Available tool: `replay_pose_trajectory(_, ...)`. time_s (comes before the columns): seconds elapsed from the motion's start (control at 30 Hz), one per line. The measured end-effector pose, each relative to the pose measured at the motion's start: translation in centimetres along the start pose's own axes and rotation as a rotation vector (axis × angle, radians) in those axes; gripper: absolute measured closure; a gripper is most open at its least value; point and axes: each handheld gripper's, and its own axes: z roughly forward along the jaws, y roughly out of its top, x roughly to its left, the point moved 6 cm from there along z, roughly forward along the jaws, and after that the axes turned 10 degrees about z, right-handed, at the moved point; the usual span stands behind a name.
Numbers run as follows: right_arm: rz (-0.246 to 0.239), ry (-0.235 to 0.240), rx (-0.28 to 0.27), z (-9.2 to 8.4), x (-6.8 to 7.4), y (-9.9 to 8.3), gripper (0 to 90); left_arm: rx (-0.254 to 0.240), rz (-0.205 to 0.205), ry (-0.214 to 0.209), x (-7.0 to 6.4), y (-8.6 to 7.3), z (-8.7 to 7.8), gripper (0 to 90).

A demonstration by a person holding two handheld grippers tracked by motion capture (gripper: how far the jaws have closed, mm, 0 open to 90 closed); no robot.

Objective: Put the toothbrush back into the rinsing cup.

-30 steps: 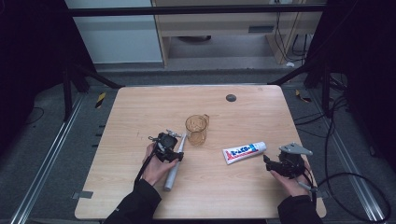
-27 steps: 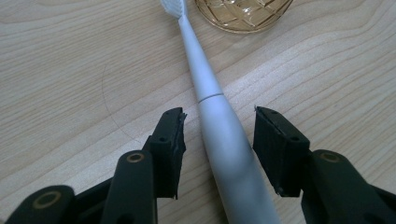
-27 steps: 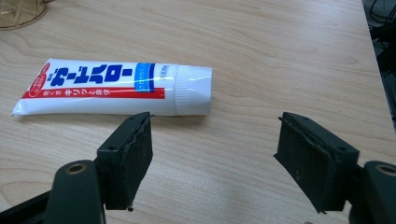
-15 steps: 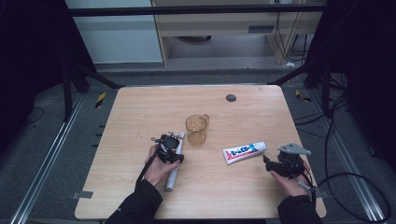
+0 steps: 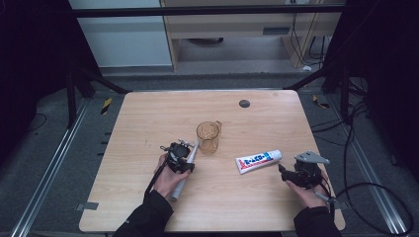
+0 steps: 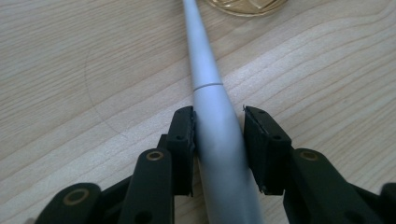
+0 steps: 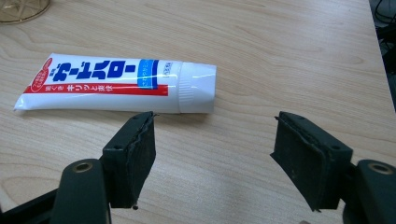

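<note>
Left gripper [image 6: 218, 140] sits low over the table [image 5: 148, 113], near the front edge left of centre, held in the person's left hand [image 5: 168, 177]. Its jaws straddle the thick part of a grey toothbrush handle [image 6: 219, 154] lying flat on the wood; they have just been closing, with the handle between them. In the left gripper view one pad touches the handle's side while the other stands just clear of it, so no full clamp yet. In the high view the handle [image 5: 184, 170] runs from under the left hand up and right, its thin end just beside the cup [image 5: 208, 138]. Right gripper [image 7: 212, 154] rests near the front right edge in the right hand [image 5: 309, 190], jaws wide apart with nothing but bare wood between them. Just beyond its jaws lies the toothpaste tube [image 7: 116, 84], flat on the table, white with red and blue print, cap end toward the table's right; not touched. In the high view the tube [image 5: 258, 161] lies between the cup and the right gripper [image 5: 282, 170]. Farther back, a small dark disc [image 5: 244, 103] sits on the table, well apart from everything else.
</note>
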Motion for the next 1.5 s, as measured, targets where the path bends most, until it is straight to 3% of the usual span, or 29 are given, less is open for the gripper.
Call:
replay_pose_trajectory(0.23,-0.001,0.002,0.002,0.0,0.0,0.0,30.3,-0.009,-0.015,-0.023,0.4,-0.5,-0.3,66.9)
replay_pose_trajectory(0.37,0.001,0.002,0.005,0.1,0.0,-0.1,30.5,-0.021,-0.016,-0.012,0.9,-0.9,-1.0,67.1)
replay_pose_trajectory(0.73,0.003,0.003,0.003,0.1,0.0,-0.1,31.3,-0.116,-0.031,0.005,1.8,-1.2,-3.8,67.3)
replay_pose_trajectory(1.17,0.005,0.006,-0.002,0.1,-0.1,0.0,31.2,-0.248,-0.04,0.02,2.5,-0.2,-7.8,67.3)
replay_pose_trajectory(1.5,0.007,0.006,-0.008,0.0,-0.2,-0.1,29.8,-0.331,-0.055,0.058,3.1,0.8,-9.3,67.3)
